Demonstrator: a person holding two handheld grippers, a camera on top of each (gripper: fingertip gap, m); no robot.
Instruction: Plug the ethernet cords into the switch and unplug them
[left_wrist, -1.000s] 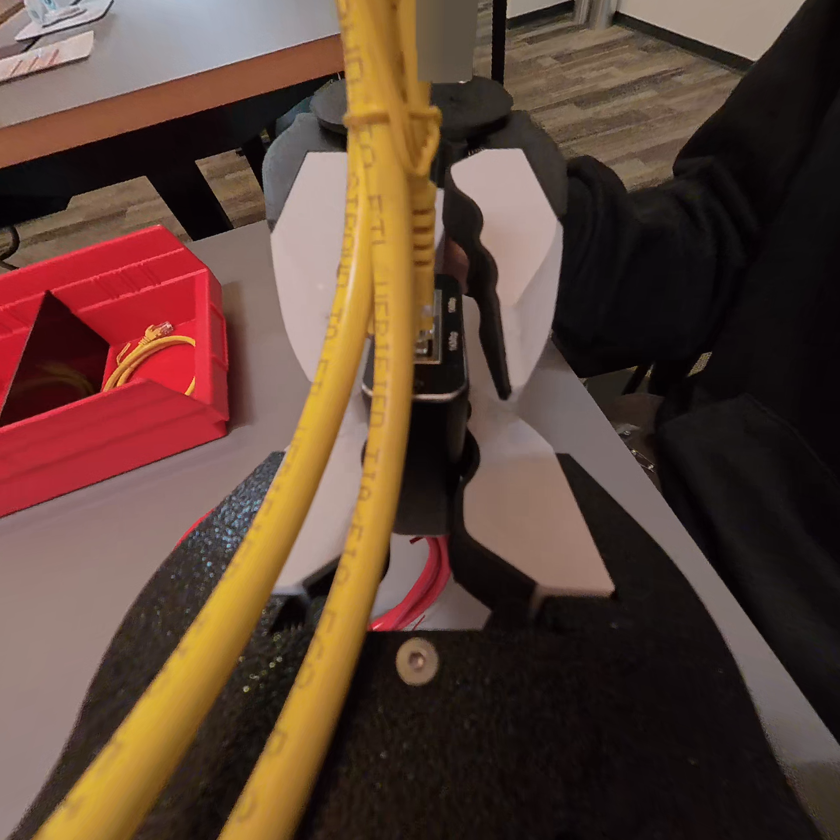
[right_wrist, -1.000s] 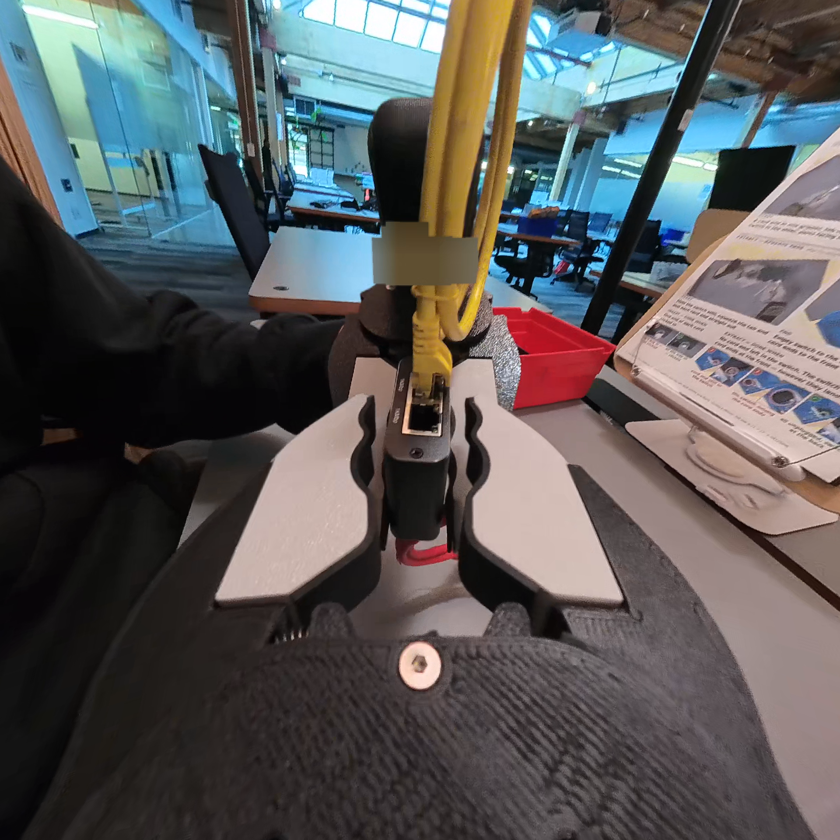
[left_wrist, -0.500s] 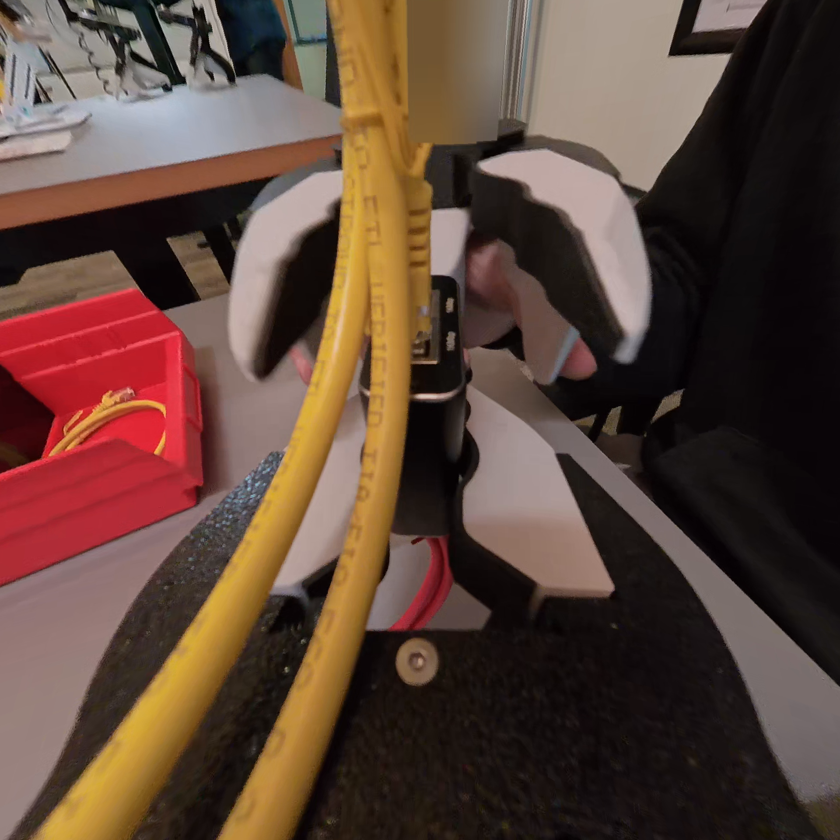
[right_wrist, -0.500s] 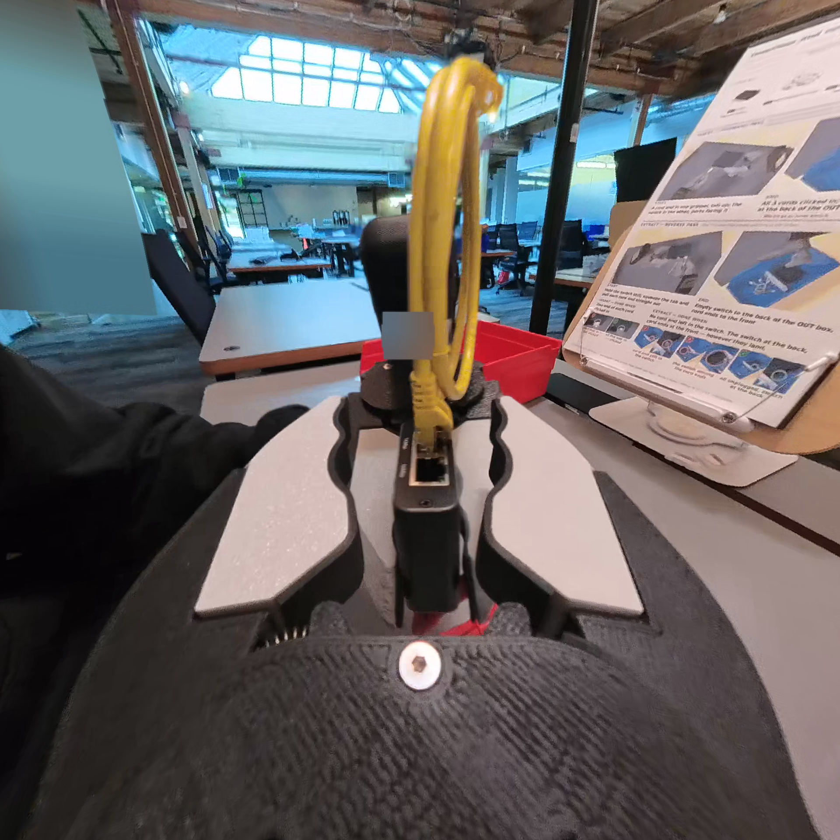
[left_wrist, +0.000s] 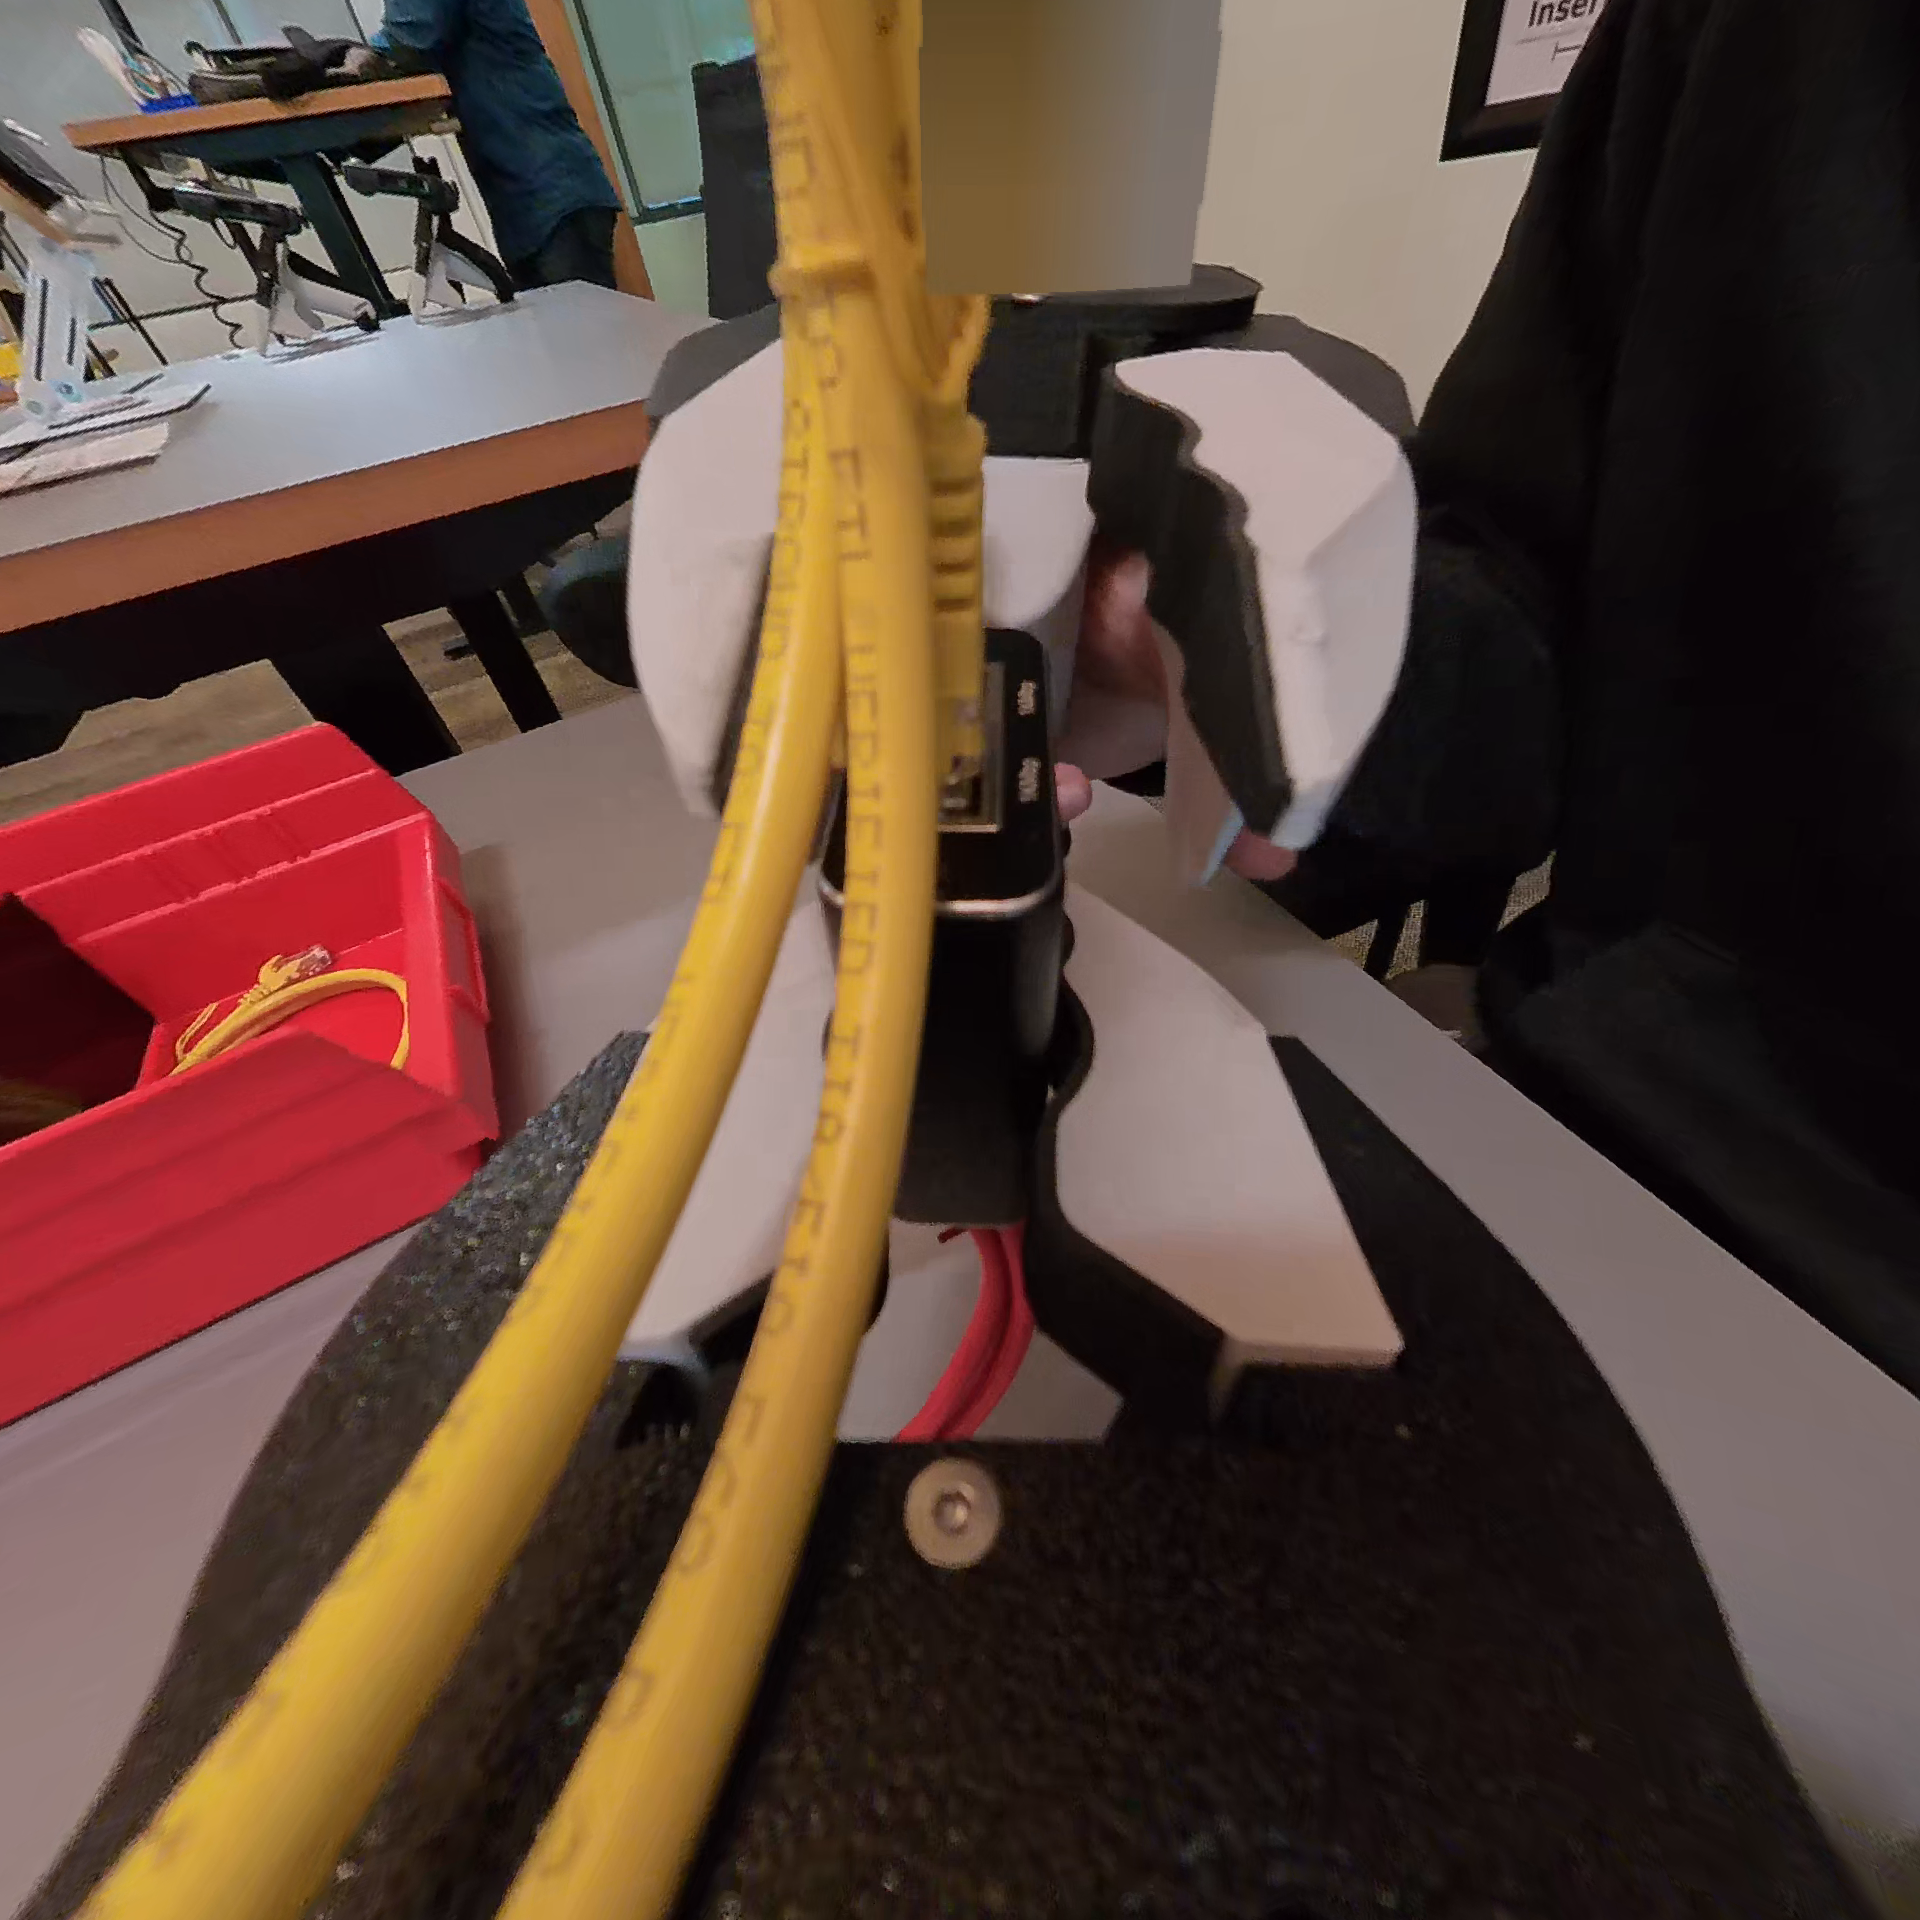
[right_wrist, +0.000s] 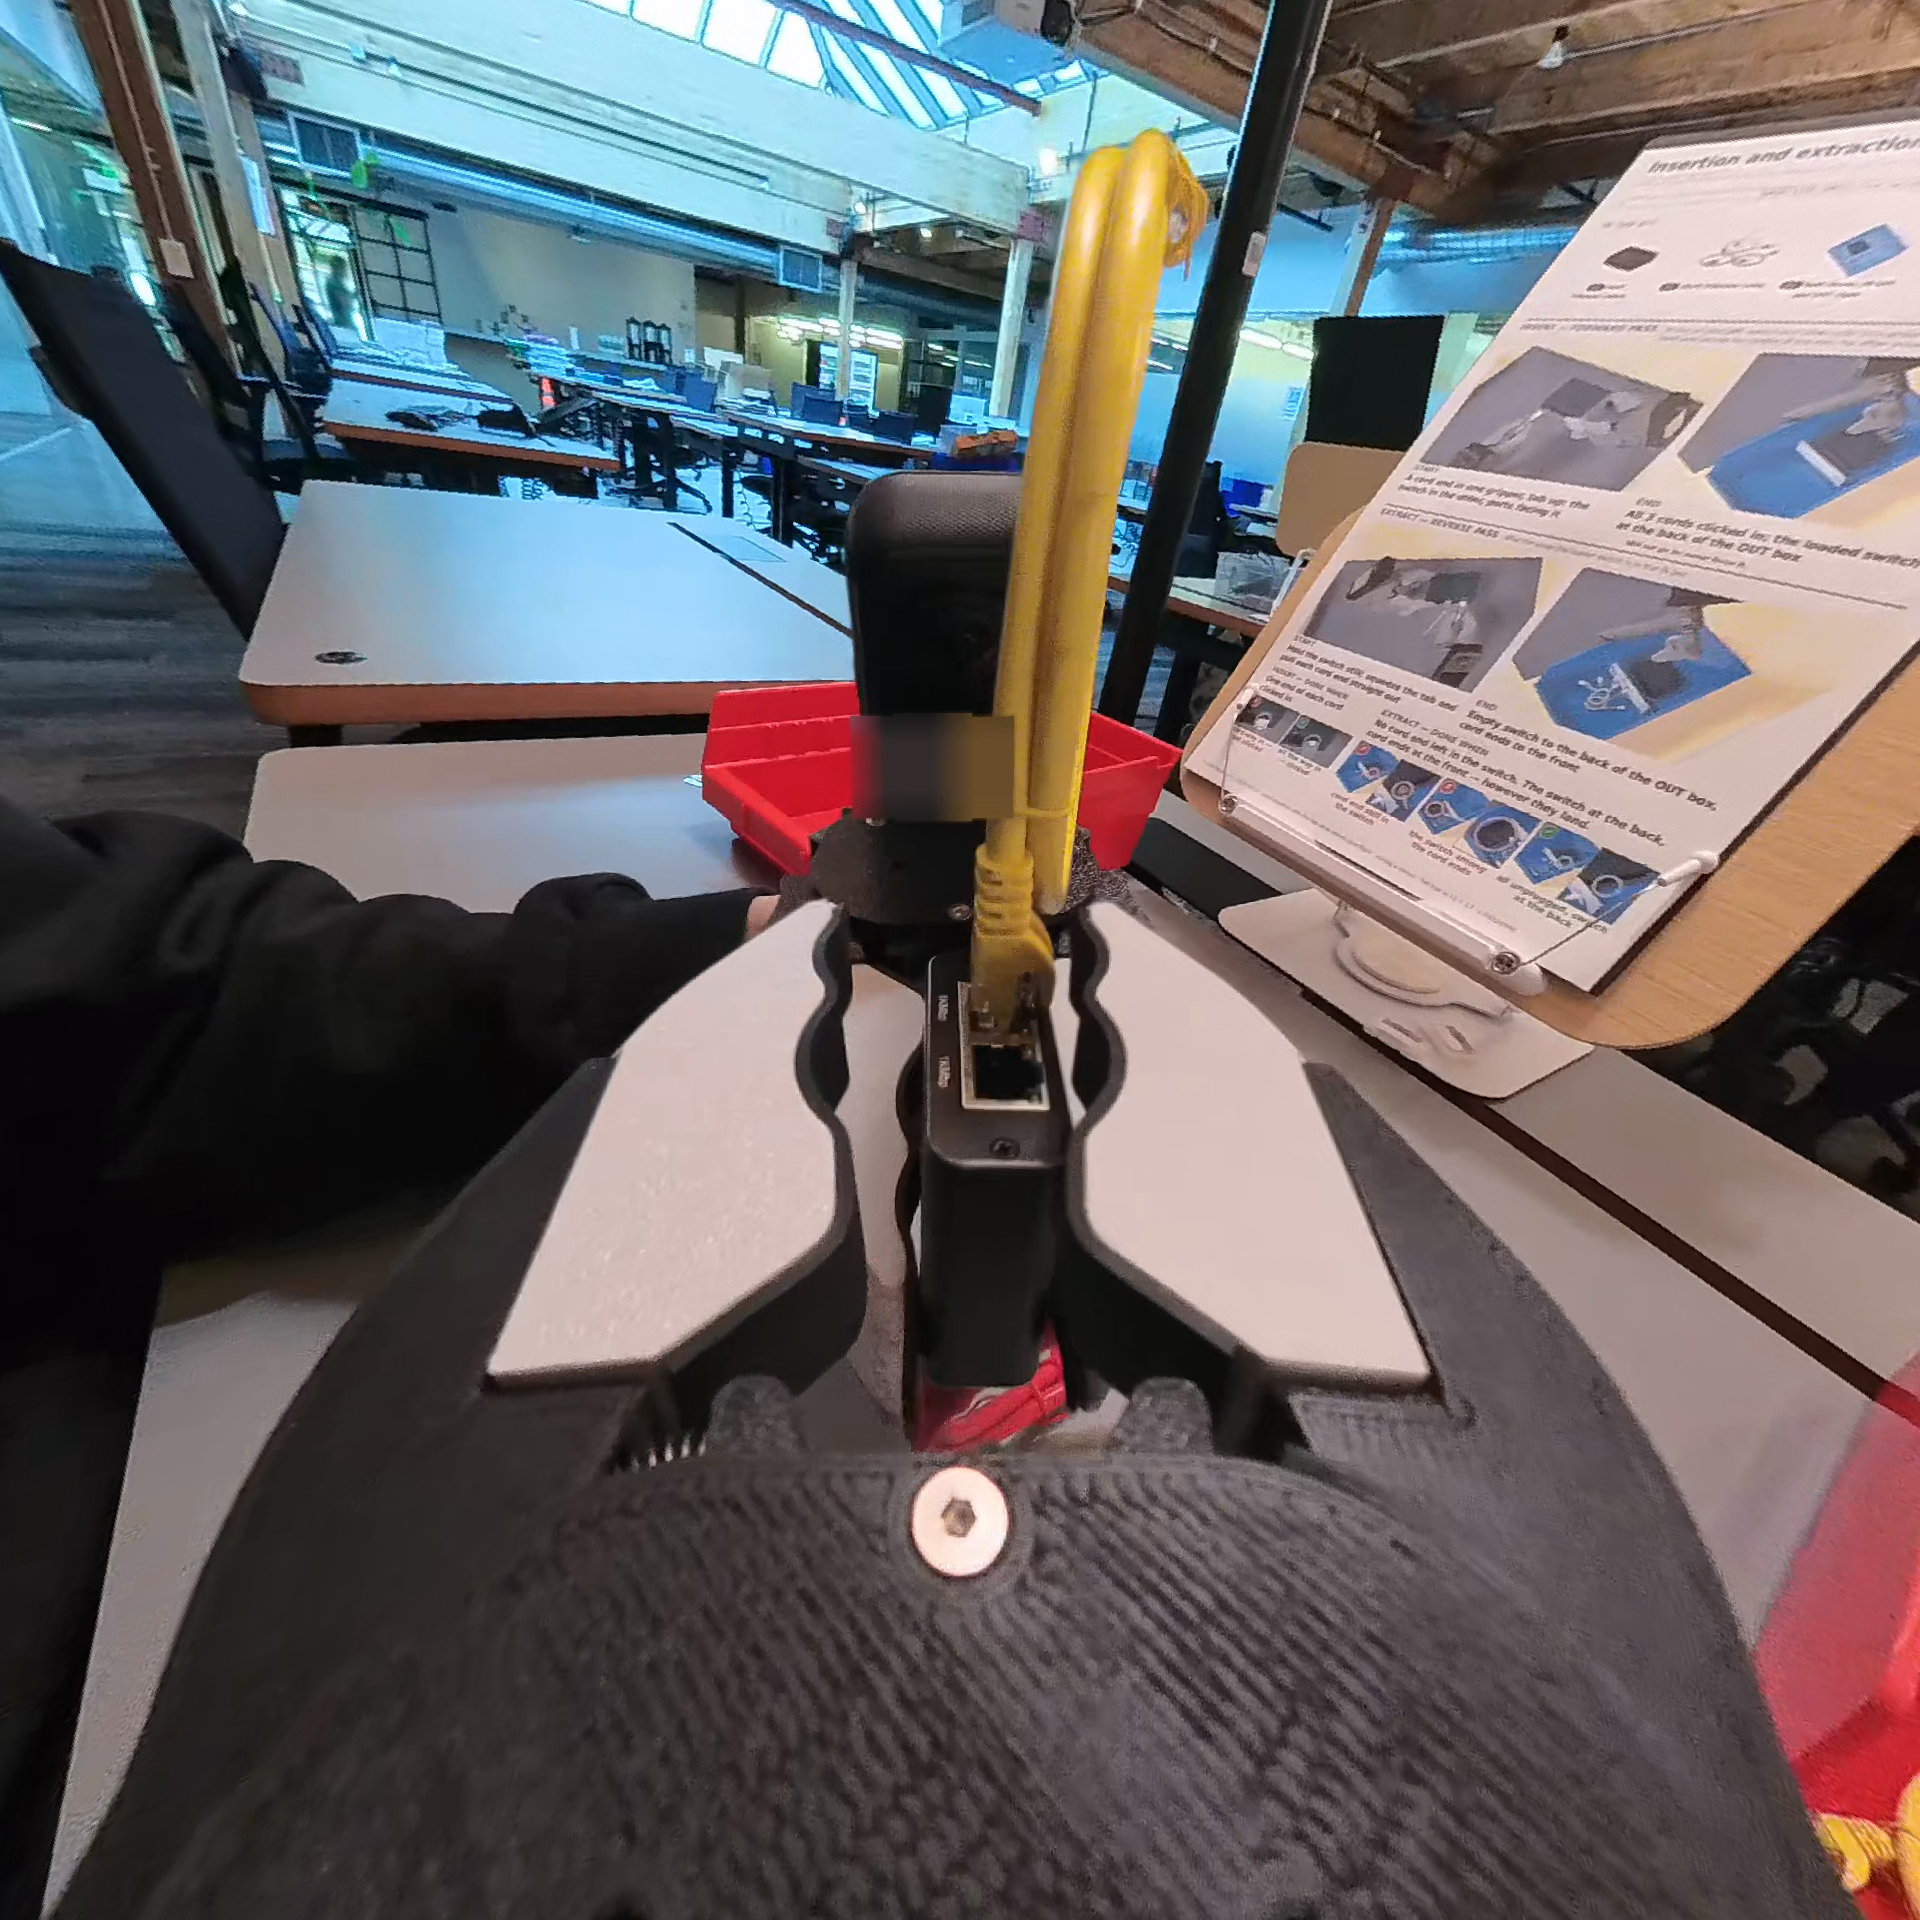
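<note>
Gripping the black switch firmly between the fingers of the left gripper, closed tight on its sides, with the port face turned upward. Straddling the far end of that switch with the right gripper, its pale fingers spread wide and gripping nothing.

Sitting in the switch's far port: the plug of a yellow ethernet cord. Leaving the nearer port empty. Looping the tied cord high above the switch, then trailing it back over the left gripper's body. Showing a red cable just under the switch's near end.

Holding all this above a grey table. Resting on the table to the left: a red bin containing a second yellow cord. Standing to the right: a propped instruction sheet. Reaching in from the side: a person's black sleeve.
</note>
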